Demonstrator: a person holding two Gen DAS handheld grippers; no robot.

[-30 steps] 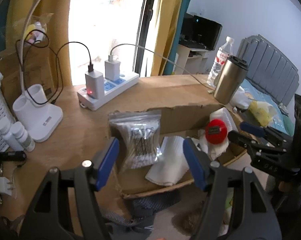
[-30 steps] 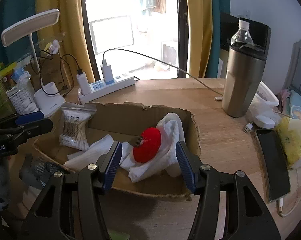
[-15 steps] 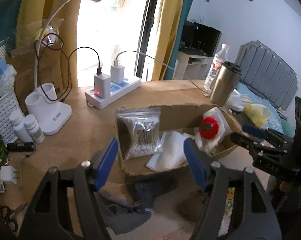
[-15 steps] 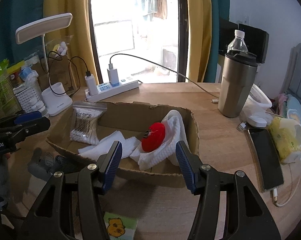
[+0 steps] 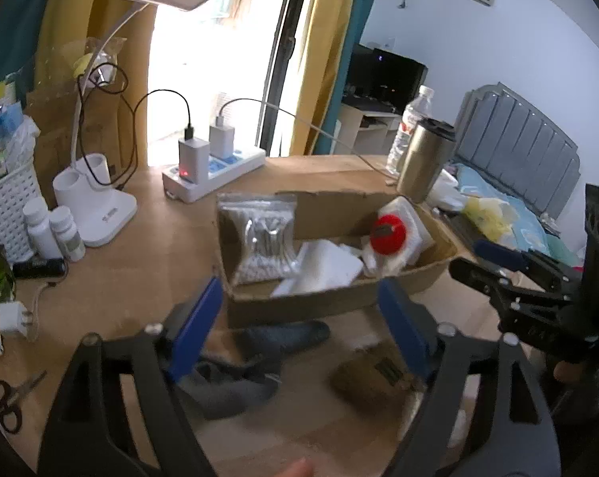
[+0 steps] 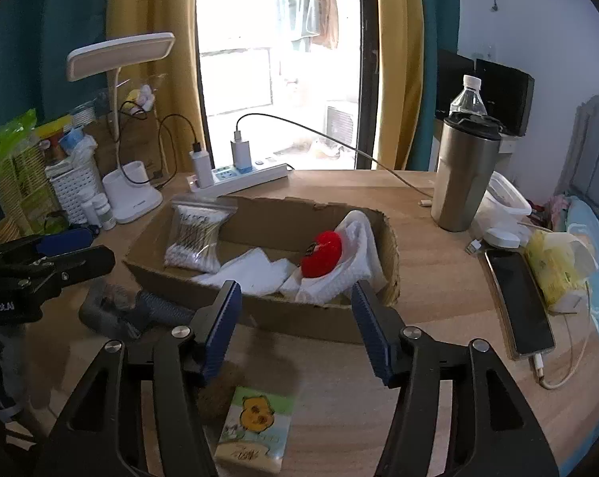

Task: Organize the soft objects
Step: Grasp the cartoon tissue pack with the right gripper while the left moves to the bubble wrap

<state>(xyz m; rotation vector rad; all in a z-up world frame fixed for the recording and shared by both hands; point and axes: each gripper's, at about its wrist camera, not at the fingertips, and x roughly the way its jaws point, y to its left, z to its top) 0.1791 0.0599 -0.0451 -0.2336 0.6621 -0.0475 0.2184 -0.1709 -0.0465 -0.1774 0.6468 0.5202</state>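
Note:
A shallow cardboard box (image 6: 307, 318) (image 5: 339, 298) on the wooden desk holds a bag of cotton swabs (image 6: 198, 238) (image 5: 259, 238), white folded cloths (image 6: 255, 274) and a red round soft thing (image 6: 321, 254) (image 5: 387, 234) on a white towel (image 6: 359, 246). A grey sock (image 5: 255, 357) (image 6: 132, 310) lies on the desk in front of the box. A brown fuzzy thing (image 5: 375, 373) and a tissue pack with a yellow duck (image 6: 255, 425) lie nearer. My left gripper (image 5: 299, 330) is open and empty above the sock. My right gripper (image 6: 295, 326) is open and empty before the box.
A steel tumbler (image 6: 464, 175), water bottle (image 6: 468, 95), phone (image 6: 518, 302) and yellow tissue pack (image 6: 554, 270) stand right. A power strip (image 6: 244, 175), white lamp base (image 6: 134, 194), basket (image 6: 76, 190), small bottles (image 5: 57, 234) and scissors (image 5: 9, 401) sit left.
Both grippers have pulled back and up from the box, so more desk shows. The sock, the brown thing and the tissue pack have come into view. Both stay open.

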